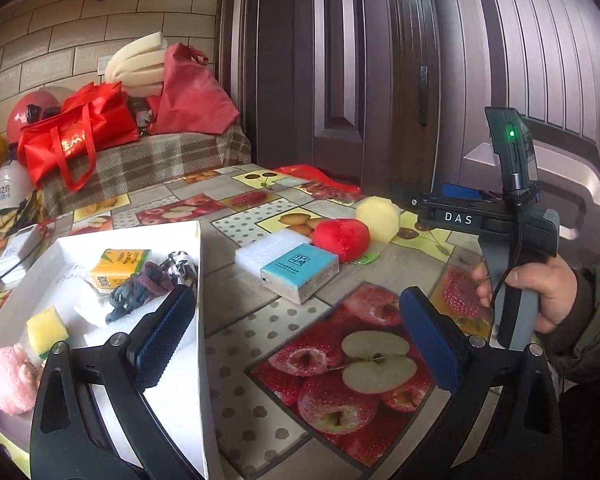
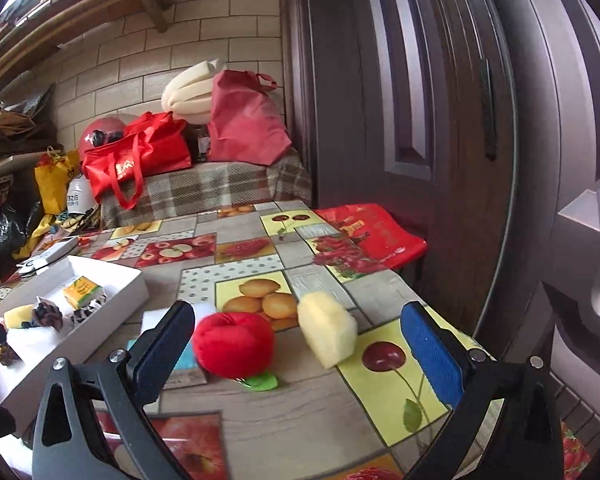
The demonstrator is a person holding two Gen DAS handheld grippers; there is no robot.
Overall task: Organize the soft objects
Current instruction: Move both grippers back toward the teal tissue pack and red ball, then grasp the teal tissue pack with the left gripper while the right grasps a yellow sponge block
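Left wrist view shows our white box at nine o'clock already holding a yellow tissue pack, dark cloth, yellow sponge and pink plush. Still out on the surface at twelve o'clock are the red plush apple, pale sponge block, blue tissue pack and white foam. Both our left gripper and right gripper have jaws wide open, holding nothing.

Bkgd – red bags, helmet, plaid cloth, door.

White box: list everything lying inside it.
Inside the white box: yellow tissue pack, dark tangled cloth, black-and-white piece, yellow sponge, pink fluffy toy, white foam. The left tool covers the box's near corner.
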